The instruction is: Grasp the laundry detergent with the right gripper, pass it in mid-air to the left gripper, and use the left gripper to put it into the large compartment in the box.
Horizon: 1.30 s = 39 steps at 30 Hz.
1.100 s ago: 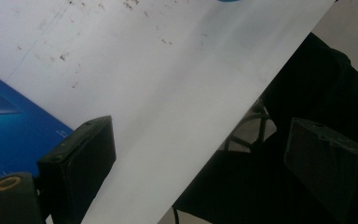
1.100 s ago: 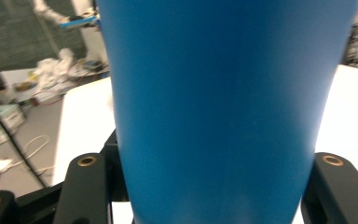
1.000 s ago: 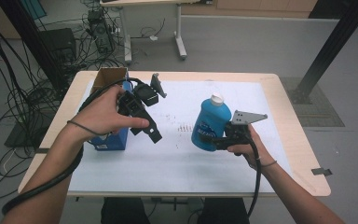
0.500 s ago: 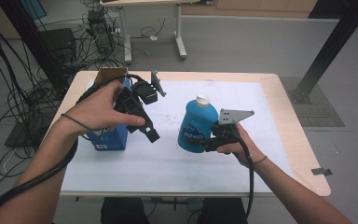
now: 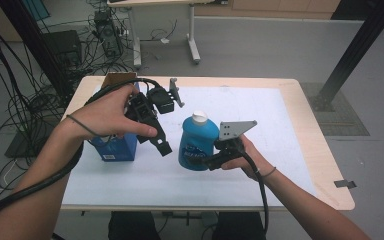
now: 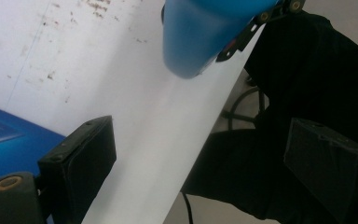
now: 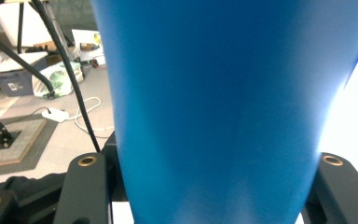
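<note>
Your right gripper [image 5: 211, 161] pinches the blue bottle [image 5: 198, 142] low on its body, one jaw pressed to each side, as the right gripper view shows with the bottle [image 7: 223, 107] rising between the two black jaws. The bottle has a white cap [image 5: 199, 118] and leans a little toward your left hand, held over the white sheet [image 5: 260, 115] that covers the desk [image 5: 325, 155], near the middle. In the high view your right hand [image 5: 245, 159] grips the tool from behind, with the grey plate [image 5: 235, 129] standing above it. Your left gripper [image 5: 161, 145] hangs in the air just left of the bottle, jaws pointing down and toward you, spread wide with nothing between them. The left gripper view looks past the jaws at the sheet's near edge, with the bottle's base [image 6: 200, 42] at the top. A blue box [image 5: 116, 148] stands on the sheet under your left hand [image 5: 107, 116], and a cardboard box [image 5: 118, 79] sits behind it at the far left corner.
</note>
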### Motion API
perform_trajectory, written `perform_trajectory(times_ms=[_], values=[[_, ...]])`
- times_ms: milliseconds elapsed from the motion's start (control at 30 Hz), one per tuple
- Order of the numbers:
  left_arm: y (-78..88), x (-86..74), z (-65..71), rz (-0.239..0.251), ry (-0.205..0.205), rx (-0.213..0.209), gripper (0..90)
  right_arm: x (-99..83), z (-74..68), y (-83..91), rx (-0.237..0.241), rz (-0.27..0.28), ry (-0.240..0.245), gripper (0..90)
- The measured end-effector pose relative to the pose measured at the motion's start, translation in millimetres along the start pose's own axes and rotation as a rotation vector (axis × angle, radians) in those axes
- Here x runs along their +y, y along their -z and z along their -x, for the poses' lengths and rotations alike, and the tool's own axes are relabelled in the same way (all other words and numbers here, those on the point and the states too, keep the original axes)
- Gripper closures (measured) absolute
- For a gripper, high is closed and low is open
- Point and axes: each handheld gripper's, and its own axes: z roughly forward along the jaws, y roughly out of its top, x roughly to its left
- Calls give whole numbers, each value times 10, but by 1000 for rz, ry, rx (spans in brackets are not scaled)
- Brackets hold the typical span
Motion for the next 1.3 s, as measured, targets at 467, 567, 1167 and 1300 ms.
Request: perform_trajectory(times_ms=[467,567,1167,1300], values=[[-26,169,144,-38,-84,7,94,52,-82,-147,68,-47,42,412],[-33,191,163,-45,-96,7,95,54,-99,-162,79,-52,48,412],[-80,321,265,-87,-175,2,97,75,-174,-295,116,-71,77,412],[-83,327,275,-91,-176,5,97,70,-178,-307,117,-70,73,412]])
